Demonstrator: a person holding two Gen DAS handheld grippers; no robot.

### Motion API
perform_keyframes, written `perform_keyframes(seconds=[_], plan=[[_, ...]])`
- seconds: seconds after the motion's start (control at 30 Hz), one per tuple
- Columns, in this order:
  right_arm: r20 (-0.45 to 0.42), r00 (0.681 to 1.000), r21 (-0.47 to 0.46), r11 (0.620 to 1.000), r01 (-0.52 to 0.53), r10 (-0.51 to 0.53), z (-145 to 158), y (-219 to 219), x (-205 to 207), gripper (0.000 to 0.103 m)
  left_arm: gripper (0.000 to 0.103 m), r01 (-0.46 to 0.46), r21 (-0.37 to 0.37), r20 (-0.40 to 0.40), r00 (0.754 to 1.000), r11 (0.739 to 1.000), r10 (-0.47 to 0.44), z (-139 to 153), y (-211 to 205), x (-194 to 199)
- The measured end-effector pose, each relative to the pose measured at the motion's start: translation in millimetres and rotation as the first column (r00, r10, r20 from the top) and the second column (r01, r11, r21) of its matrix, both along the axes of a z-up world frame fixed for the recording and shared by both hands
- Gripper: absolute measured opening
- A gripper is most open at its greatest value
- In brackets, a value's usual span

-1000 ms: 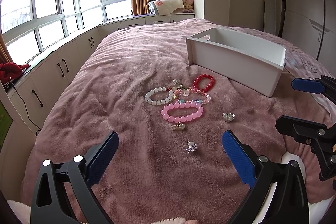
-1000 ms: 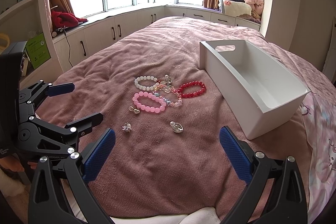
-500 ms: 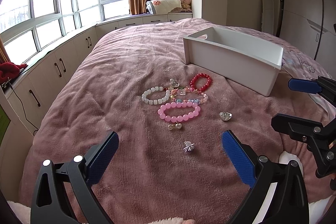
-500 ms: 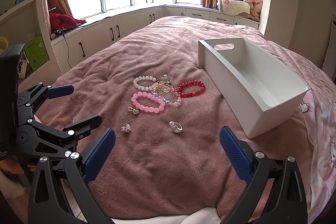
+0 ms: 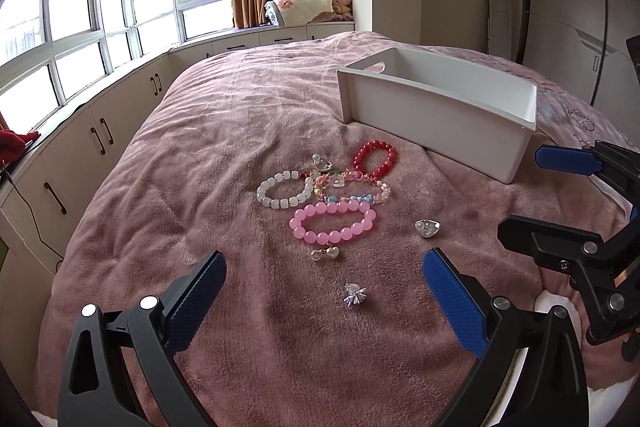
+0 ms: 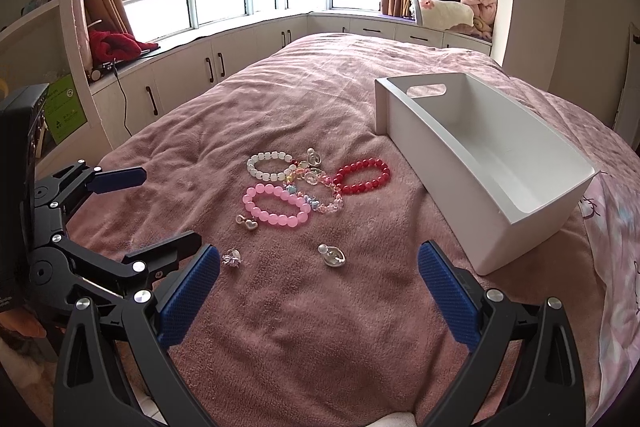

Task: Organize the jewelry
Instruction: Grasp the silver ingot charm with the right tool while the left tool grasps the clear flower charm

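Partly tangled, four bracelets (image 5: 334, 221) and four charms (image 5: 427, 228) hide their overlaps; left gripper (image 5: 324, 301) and right gripper (image 6: 319, 293) gape empty.

A pink bead bracelet (image 5: 333, 223) is laid flat at the centre of the pink blanket, with a white bead bracelet (image 5: 285, 189) at its 10 o'clock and a red bead bracelet (image 5: 375, 158) at its 1 o'clock. A multicoloured bead bracelet (image 5: 352, 187) is tangled between them. Small silver charms are scattered at 6 o'clock (image 5: 325, 253), (image 5: 354, 294) and 3 o'clock (image 5: 427, 227). A white bin (image 5: 436, 111) is set upright and open-topped at 1 o'clock, with nothing seen inside.
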State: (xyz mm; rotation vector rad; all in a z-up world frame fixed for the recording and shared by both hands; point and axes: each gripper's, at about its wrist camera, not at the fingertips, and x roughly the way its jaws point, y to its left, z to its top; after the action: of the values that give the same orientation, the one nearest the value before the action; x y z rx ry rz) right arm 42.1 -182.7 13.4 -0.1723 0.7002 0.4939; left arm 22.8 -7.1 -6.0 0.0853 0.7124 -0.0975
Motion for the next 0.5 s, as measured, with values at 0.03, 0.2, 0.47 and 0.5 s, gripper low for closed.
perform_keyframes(seconds=[0.03, 0.2, 0.47, 0.5], plan=[[-0.002, 1.000, 0.001, 1.000, 0.003, -0.003, -2.3, 0.8, 3.2, 0.098, 0.100, 0.002, 0.000, -0.006, 1.000, 1.000, -0.002, -2.0, -0.1, 4.3], [-0.018, 1.000, -0.012, 1.000, 0.018, -0.018, -16.9, 6.1, 25.7, 0.090, 0.100, -0.004, 0.020, -0.076, 0.997, 1.000, 0.006, -17.7, 0.3, 26.9], [-0.080, 0.996, -0.058, 0.998, 0.022, -0.027, -48.9, 14.8, 63.8, 0.075, 0.099, 0.024, 0.090, -0.211, 0.977, 0.996, -0.005, -50.4, -8.4, 45.3], [-0.092, 0.996, -0.071, 0.997, 0.018, -0.024, -53.7, 16.2, 67.3, 0.071, 0.095, 0.027, 0.098, -0.221, 0.975, 0.995, -0.005, -53.9, -10.0, 46.2]])
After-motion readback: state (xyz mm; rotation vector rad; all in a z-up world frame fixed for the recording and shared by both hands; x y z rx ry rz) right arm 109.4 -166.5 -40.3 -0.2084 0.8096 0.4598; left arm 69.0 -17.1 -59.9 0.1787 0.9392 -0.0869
